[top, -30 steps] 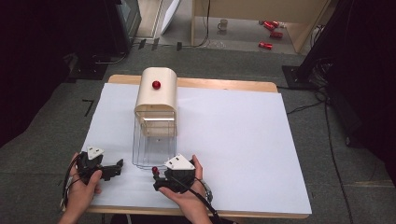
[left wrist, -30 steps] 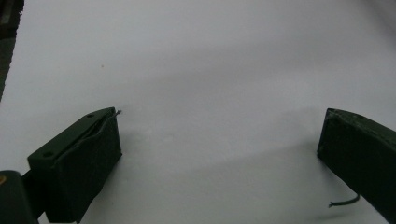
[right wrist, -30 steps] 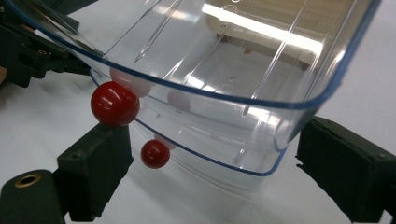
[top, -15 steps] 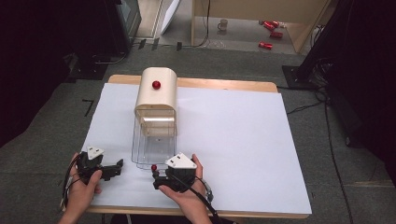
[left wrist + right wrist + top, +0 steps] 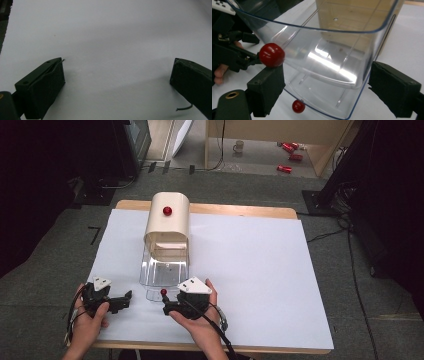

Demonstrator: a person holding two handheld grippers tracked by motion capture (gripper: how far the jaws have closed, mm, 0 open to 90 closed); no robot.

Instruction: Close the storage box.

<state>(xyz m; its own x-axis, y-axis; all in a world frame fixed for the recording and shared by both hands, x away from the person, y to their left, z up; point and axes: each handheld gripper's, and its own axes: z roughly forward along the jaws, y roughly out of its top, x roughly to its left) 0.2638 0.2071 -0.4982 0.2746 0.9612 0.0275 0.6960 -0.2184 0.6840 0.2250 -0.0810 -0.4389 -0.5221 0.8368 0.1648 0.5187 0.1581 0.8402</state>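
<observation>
- Clear plastic drawer (image 5: 164, 272) lies pulled out of the cream box (image 5: 167, 222) on the white surface (image 5: 260, 270), long axis running away from the person.
- Right tool (image 5: 167, 306), jaws apart, sits just before its red knob (image 5: 163, 292); nearer hand.
- Left tool (image 5: 122, 300): jaws wide, empty, aside.
- No readable writing.

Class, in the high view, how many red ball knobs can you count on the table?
2. One knob sits on top of the cream cover; the other knob is at the near end of the clear bin. None seems hidden.
</observation>
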